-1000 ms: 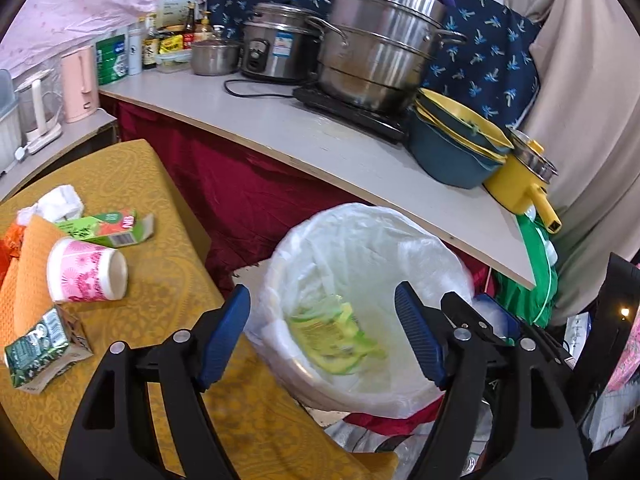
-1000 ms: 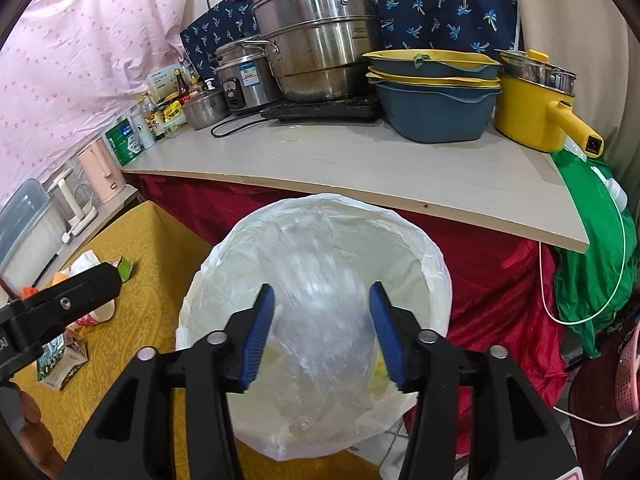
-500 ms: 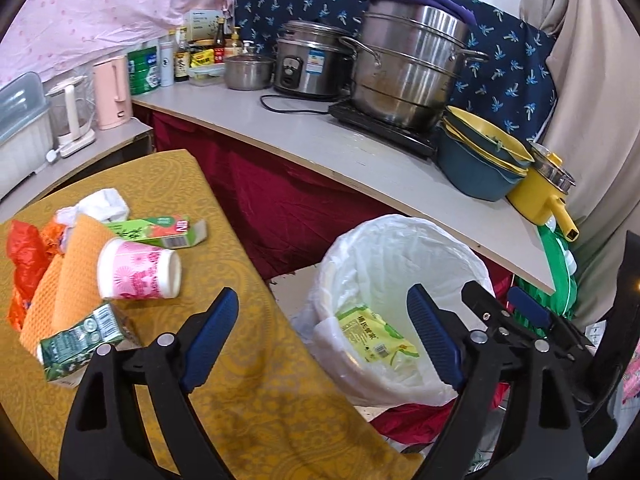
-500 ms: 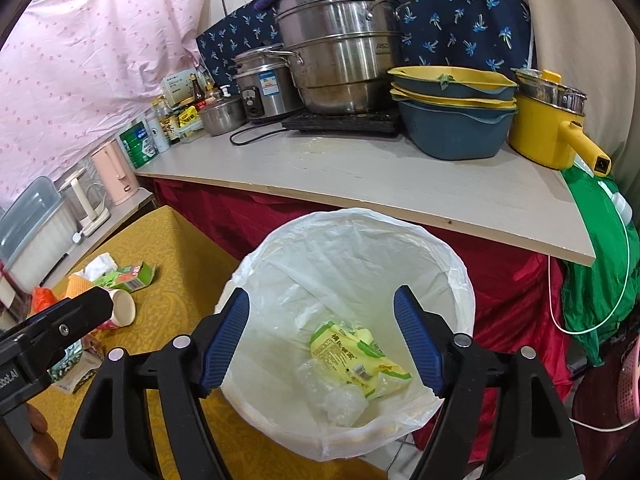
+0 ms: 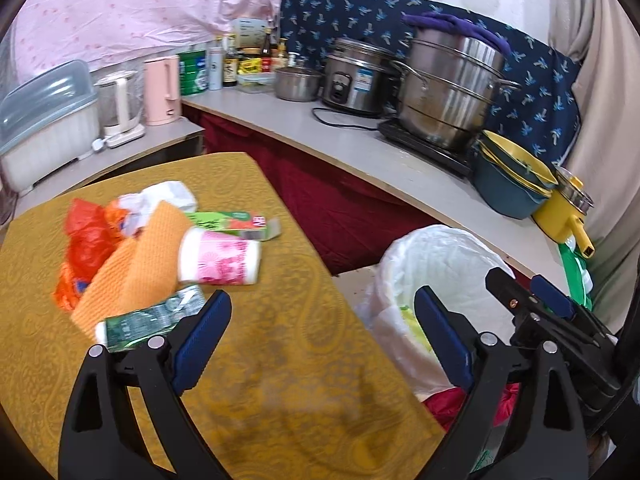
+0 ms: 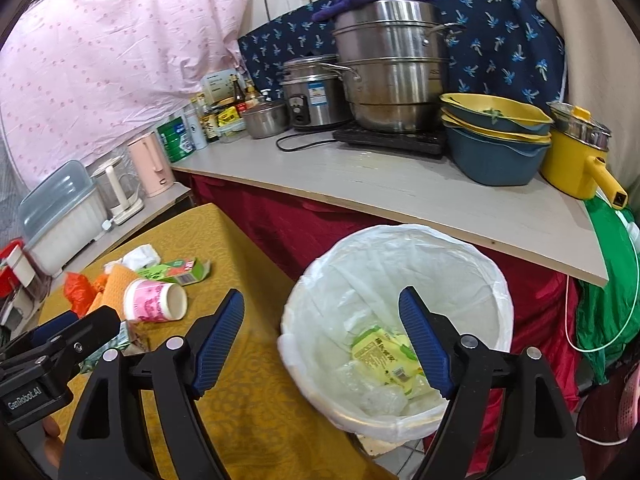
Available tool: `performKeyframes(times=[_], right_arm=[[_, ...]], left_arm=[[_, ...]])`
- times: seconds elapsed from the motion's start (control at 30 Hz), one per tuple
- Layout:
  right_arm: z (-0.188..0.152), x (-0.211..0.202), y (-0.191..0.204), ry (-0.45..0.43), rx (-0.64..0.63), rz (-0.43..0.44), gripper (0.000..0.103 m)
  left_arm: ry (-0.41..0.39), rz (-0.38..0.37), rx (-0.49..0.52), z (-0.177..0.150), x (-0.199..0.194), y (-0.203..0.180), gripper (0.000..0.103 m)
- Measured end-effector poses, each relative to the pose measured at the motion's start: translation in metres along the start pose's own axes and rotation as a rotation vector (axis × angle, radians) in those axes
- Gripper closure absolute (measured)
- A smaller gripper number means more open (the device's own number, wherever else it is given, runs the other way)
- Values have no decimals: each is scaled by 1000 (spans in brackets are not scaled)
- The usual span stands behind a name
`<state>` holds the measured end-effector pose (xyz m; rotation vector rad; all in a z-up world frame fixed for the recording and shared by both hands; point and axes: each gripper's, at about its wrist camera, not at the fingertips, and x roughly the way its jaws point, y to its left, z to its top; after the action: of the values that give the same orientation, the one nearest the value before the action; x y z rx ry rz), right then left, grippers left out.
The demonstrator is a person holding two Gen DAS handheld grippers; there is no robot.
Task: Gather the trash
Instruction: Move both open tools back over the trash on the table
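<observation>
while the white-lined trash bin stands on the floor just beside the table's edge, it holds a yellow-green packet and some clear crumpled plastic at its bottom. the rest of the trash lies in a loose heap on the yellow patterned tablecloth: a pink flowered paper cup on its side, a green and red carton behind it, an orange cloth under the cup's base, an orange plastic bag, a white crumpled wrapper, and a dark green drink carton nearest the camera. the left gripper hangs above the table's near edge with its blue-padded fingers spread wide and nothing between them. the right gripper hangs over the gap between table and bin, fingers wide too, also empty. behind, a grey counter carries a steel steamer pot, stacked blue and yellow bowls and a yellow pot.
</observation>
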<state>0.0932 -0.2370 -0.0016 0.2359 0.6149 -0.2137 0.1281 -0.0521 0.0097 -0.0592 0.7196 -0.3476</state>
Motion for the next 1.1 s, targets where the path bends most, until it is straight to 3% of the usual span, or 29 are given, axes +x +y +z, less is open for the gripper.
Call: performKeyframes(times=[0.67,1.1], right_arm=[[-18,3,118,54,-161,159,26],[-29,26,188,106,-232,240,26]], left_arm=[[-7,201,-183,-29,-42,133,14],[33,284,-288,-41,-36,205,14]])
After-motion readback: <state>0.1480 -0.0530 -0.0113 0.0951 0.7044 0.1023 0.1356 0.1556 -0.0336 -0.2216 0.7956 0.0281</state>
